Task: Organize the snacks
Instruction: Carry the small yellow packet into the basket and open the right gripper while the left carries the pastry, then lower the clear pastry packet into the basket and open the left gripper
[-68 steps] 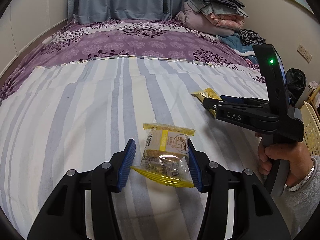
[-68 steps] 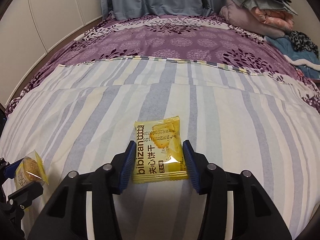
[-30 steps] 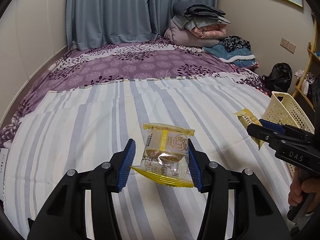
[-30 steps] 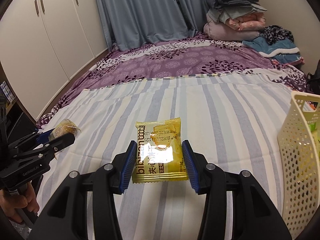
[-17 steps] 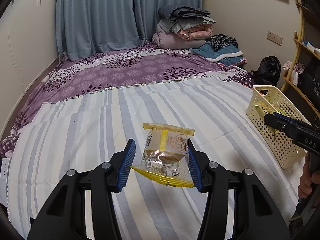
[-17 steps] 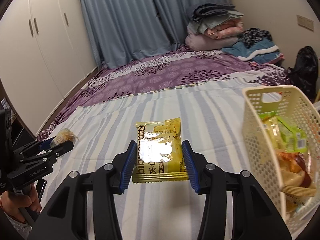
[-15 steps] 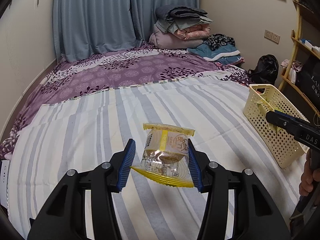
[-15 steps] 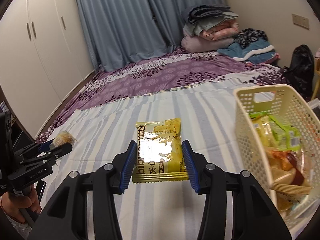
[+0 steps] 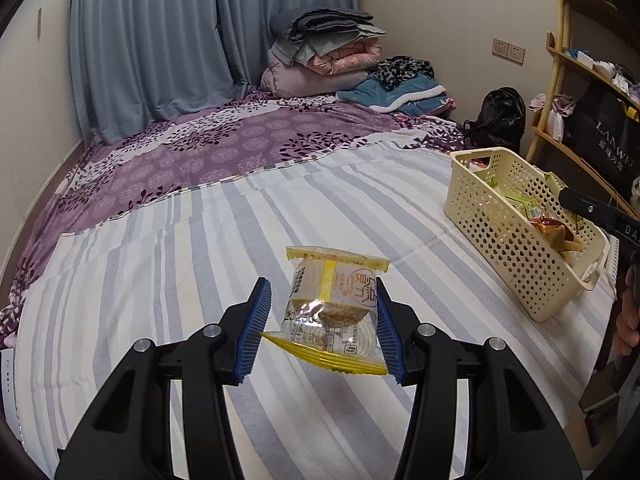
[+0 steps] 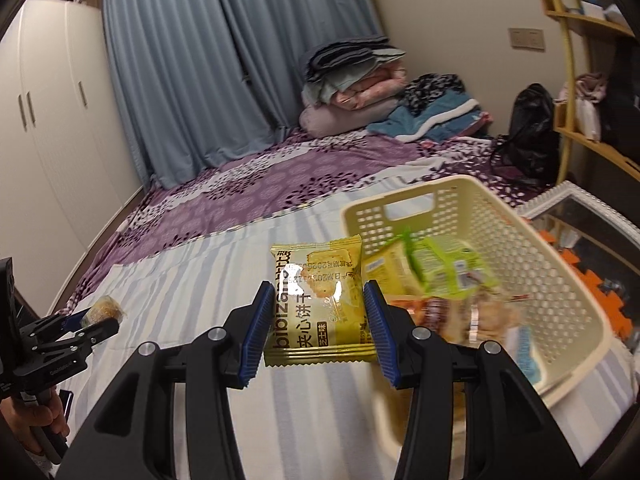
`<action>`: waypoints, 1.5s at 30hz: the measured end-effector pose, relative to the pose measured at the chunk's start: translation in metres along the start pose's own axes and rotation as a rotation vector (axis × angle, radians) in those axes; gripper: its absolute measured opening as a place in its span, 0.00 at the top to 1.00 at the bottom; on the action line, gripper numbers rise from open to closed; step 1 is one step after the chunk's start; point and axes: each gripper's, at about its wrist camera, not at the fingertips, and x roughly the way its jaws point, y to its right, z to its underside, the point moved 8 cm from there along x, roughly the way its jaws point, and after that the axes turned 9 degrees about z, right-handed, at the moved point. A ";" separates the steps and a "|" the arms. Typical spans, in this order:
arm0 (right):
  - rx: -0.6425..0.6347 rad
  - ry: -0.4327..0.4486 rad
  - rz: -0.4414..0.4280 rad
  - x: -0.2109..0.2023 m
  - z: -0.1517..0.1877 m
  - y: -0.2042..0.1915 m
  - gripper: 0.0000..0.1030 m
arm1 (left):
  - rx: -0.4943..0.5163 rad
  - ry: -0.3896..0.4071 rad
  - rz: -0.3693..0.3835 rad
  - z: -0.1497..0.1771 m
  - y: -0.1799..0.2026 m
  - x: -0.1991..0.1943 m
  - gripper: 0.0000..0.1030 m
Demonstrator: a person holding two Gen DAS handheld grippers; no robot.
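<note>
Striped bed (image 9: 168,264) | basket (image 10: 560,264) partly filled | left tongs (image 9: 320,328) clamping cake packet (image 9: 334,308) | right tongs (image 10: 318,326) clamping biscuit packet (image 10: 320,304) | both undelivered

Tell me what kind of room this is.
Most likely a bedroom: a bed with a striped sheet, folded quilts stacked against curtains, and a white wardrobe along one wall.

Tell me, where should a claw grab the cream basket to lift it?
Probably at the handle slot cut into the basket's far end wall, coming down from above. The rim there is thin enough to pinch, while the holed side walls are too wide apart, and snacks fill the inside.
</note>
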 end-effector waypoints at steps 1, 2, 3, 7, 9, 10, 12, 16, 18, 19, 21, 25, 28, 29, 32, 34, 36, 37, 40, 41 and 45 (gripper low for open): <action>0.007 0.003 0.014 -0.001 0.000 0.009 0.55 | 0.005 -0.002 0.005 -0.001 0.004 0.001 0.50; 0.017 0.004 0.029 -0.001 0.000 0.017 0.55 | 0.010 -0.003 0.008 -0.002 0.008 0.002 0.50; 0.030 0.003 0.043 -0.002 0.000 0.027 0.55 | 0.018 -0.005 0.013 -0.003 0.011 0.003 0.50; 0.063 -0.001 0.080 -0.002 0.005 0.052 0.55 | 0.039 -0.010 0.027 -0.006 0.024 0.006 0.50; 0.073 -0.006 0.093 -0.001 0.008 0.062 0.55 | 0.046 -0.014 0.034 -0.007 0.029 0.009 0.50; 0.076 -0.011 0.098 0.001 0.009 0.064 0.54 | 0.048 -0.017 0.039 -0.007 0.031 0.010 0.50; 0.086 -0.023 0.108 0.004 0.014 0.072 0.54 | 0.052 -0.022 0.047 -0.007 0.035 0.012 0.50; 0.097 -0.045 0.119 0.010 0.021 0.079 0.54 | 0.067 -0.028 0.057 -0.008 0.045 0.015 0.50; 0.102 -0.052 0.121 0.012 0.025 0.081 0.53 | 0.073 -0.030 0.065 -0.010 0.050 0.016 0.50; 0.104 -0.051 0.121 0.011 0.025 0.083 0.53 | 0.076 -0.030 0.067 -0.012 0.054 0.017 0.50; 0.109 -0.047 0.120 0.009 0.026 0.085 0.53 | 0.083 -0.031 0.075 -0.014 0.060 0.018 0.50; 0.119 -0.036 0.123 0.004 0.026 0.092 0.50 | 0.102 -0.032 0.099 -0.020 0.075 0.022 0.50; 0.120 -0.035 0.126 0.001 0.029 0.094 0.50 | 0.127 -0.030 0.119 -0.025 0.091 0.025 0.50; 0.118 -0.031 0.132 -0.001 0.030 0.096 0.50 | 0.133 -0.030 0.127 -0.026 0.096 0.026 0.50; 0.116 -0.011 0.151 -0.008 0.030 0.101 0.50 | 0.157 -0.031 0.160 -0.032 0.116 0.031 0.50; 0.123 0.004 0.160 -0.014 0.029 0.106 0.49 | 0.172 -0.031 0.182 -0.035 0.129 0.033 0.50; 0.133 0.019 0.167 -0.020 0.030 0.111 0.45 | 0.185 -0.033 0.206 -0.040 0.143 0.037 0.50; 0.137 0.023 0.169 -0.022 0.030 0.113 0.45 | 0.190 -0.034 0.222 -0.042 0.151 0.039 0.50; 0.138 0.031 0.180 -0.028 0.031 0.119 0.45 | 0.207 -0.042 0.270 -0.047 0.175 0.046 0.50; 0.137 0.033 0.183 -0.030 0.032 0.121 0.45 | 0.214 -0.044 0.285 -0.047 0.183 0.048 0.50; 0.143 0.035 0.185 -0.035 0.036 0.126 0.45 | 0.243 -0.053 0.338 -0.048 0.214 0.059 0.50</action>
